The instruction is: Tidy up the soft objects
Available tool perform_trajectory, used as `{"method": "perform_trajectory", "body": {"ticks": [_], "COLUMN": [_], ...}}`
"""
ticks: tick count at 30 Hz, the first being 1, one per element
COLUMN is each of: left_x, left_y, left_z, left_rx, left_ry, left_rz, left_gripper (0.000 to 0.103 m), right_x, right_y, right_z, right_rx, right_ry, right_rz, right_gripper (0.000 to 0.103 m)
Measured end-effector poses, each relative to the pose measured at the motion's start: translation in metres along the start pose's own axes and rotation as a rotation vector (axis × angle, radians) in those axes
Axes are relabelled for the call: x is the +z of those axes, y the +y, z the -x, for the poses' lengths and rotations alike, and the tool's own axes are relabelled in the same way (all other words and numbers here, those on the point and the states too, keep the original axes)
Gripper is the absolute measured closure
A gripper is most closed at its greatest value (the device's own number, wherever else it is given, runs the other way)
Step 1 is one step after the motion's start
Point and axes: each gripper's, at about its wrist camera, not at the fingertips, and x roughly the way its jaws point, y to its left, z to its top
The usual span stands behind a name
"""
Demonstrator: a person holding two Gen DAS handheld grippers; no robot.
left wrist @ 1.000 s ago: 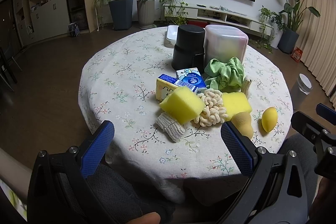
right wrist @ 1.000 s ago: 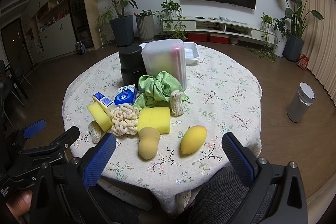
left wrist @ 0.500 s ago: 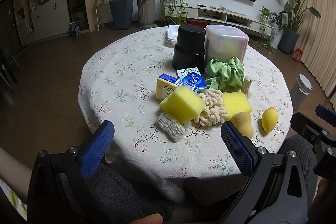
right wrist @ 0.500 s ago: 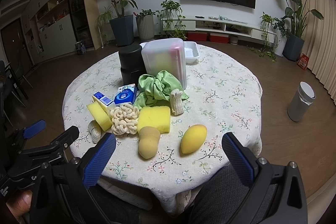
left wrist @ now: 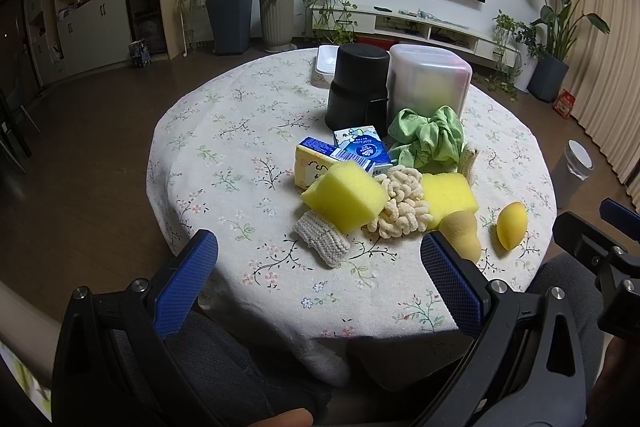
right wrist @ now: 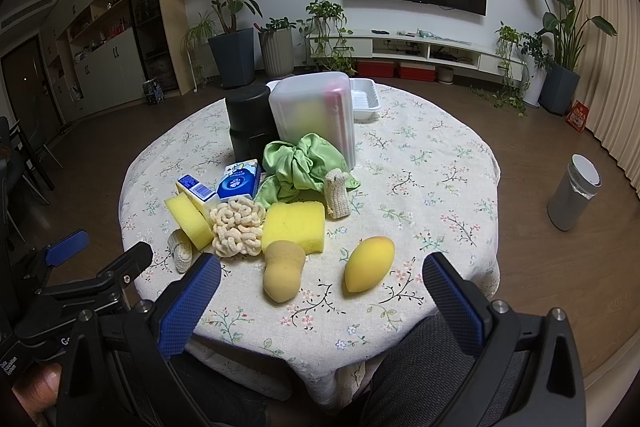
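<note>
Soft things lie in a cluster on a round floral-clothed table point(left wrist: 224, 155): two yellow sponges point(left wrist: 344, 195) point(right wrist: 294, 226), a cream chenille scrubber point(right wrist: 236, 227), a green cloth point(right wrist: 298, 165), two knitted pieces point(left wrist: 322, 243) point(right wrist: 337, 194), a tan gourd-shaped sponge point(right wrist: 282, 277) and a yellow egg-shaped sponge point(right wrist: 369, 263). My left gripper point(left wrist: 320, 267) is open at the table's near edge, nothing between its fingers. My right gripper point(right wrist: 322, 287) is open too, with the two make-up sponges just beyond it.
A black canister point(left wrist: 357, 87) and a frosted plastic box point(right wrist: 316, 115) stand behind the cluster, a white tray point(right wrist: 364, 99) behind them. Two blue-and-white cartons point(left wrist: 362, 149) point(right wrist: 196, 189) lie left of the cloth. A grey bin point(right wrist: 574, 197) stands on the floor to the right.
</note>
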Motion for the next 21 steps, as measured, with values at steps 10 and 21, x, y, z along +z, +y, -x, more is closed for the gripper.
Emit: {"method": "perform_trajectory", "body": {"ticks": [10,21], "left_x": [0.0002,-0.0004], "left_y": [0.0002,-0.0002], "left_z": [-0.0002,-0.0013], "left_rx": [-0.001,-0.001], "left_ry": [0.001,0.003], "left_rz": [0.0,0.0], "left_gripper": [0.0,0.0], "right_x": [-0.0004,-0.0012], "right_y": [-0.0008,-0.0023], "right_z": [-0.0002,-0.0017], "right_rx": [0.001,0.002], "right_ry": [0.0,0.002], "right_rz": [-0.001,-0.002], "right_gripper": [0.0,0.0]}}
